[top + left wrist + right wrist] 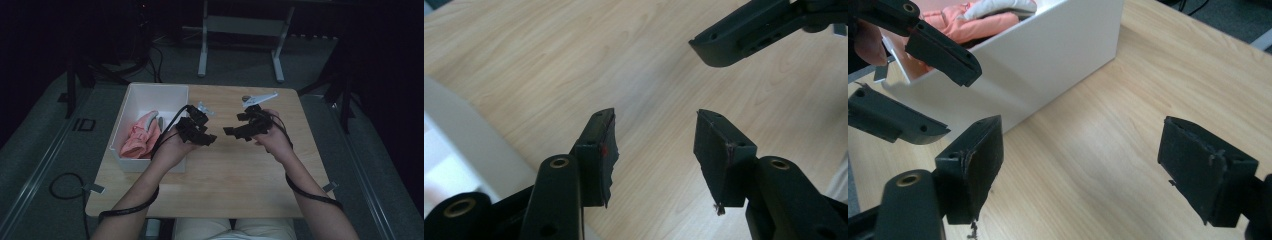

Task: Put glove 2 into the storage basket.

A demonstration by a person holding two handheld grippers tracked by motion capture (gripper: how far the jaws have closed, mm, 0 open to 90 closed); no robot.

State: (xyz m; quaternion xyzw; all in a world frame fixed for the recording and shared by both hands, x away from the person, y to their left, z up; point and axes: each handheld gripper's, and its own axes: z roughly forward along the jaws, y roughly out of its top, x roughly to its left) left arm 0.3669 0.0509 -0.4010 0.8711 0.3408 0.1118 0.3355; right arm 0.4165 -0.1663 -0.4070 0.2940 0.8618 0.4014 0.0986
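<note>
**Empty fingers meet over bare worktop, cloth waiting in the bin**

My left fingers (pixel 207 136) stand partly apart with nothing between them, and my right fingers (pixel 235 131) are spread wide, also empty. In the high view the two sets face each other tip to tip above the wooden worktop (pixel 235 170), close but not touching. From my left gripper view, one black finger of the other hand (pixel 744 35) hangs just ahead and above my own pair.

The work in hand looks to be the pink cloth (pixel 142 136), which lies crumpled in the white bin (pixel 150 95) just behind and outside my left fingers, with something pale grey on top of it that I cannot identify. From my right gripper view the bin wall (pixel 1048 55) rises beyond my left-hand fingers, the cloth peeking over its rim.

The nearest risk, as I judge it, is a knock between my two sets of fingers, given how little gap separates them. A sideways swing toward the cloth could catch the bin's wall and shove the light box across the worktop. A shallow pinch might lift only a fold and let the cloth slip back. The small white tool (pixel 260 96) lies beyond my right fingers and could be swept off the far edge.
</note>
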